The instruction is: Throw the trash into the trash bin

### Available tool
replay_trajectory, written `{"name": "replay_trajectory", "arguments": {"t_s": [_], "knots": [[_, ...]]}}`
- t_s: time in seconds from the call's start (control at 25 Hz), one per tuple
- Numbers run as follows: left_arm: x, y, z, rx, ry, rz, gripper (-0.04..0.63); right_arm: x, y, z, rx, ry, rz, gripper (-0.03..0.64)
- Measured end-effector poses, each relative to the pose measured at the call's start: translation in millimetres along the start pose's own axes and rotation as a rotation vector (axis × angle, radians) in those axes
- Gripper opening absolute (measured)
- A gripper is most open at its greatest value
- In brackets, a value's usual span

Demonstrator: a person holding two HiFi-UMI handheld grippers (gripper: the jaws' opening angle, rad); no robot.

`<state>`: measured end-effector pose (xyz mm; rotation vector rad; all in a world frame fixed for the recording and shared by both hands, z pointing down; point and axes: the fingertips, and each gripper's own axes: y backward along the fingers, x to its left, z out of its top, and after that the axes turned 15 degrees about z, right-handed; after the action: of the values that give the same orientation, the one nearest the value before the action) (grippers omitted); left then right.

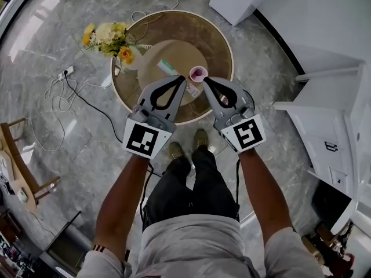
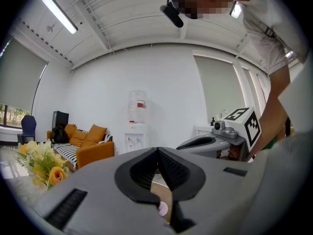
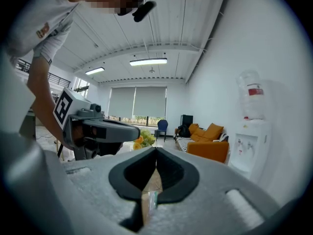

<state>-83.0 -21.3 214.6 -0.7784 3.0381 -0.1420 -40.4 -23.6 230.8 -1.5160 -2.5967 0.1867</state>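
Your left gripper (image 1: 184,80) has its jaws pressed together with nothing between them, and your right gripper (image 1: 204,80) is closed the same way, also empty. Both point side by side over the near edge of the round table (image 1: 223,45). The pink cup (image 1: 198,72) sits just past the two tips, on the table's pale centre. A green-and-white packet (image 1: 167,67) lies to its left, nearer the middle. A bunch of flowers (image 1: 110,39) stands at the table's far left edge.
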Motion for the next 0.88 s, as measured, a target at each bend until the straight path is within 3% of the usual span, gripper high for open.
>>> {"name": "replay_trajectory", "arguments": {"t_s": [0.4,0.88], "knots": [[-2.7,-23.4,-64.0,0.069,0.011,0.029,0.0,-14.1,-11.7,-80.4,0.059,-0.067,0.038,0.115],[3.7,-45.6,-130.5,0.135,0.003,0.022,0.0,-47.5,-35.8,-183.2,0.126,-0.128,0.016,0.318]]}}
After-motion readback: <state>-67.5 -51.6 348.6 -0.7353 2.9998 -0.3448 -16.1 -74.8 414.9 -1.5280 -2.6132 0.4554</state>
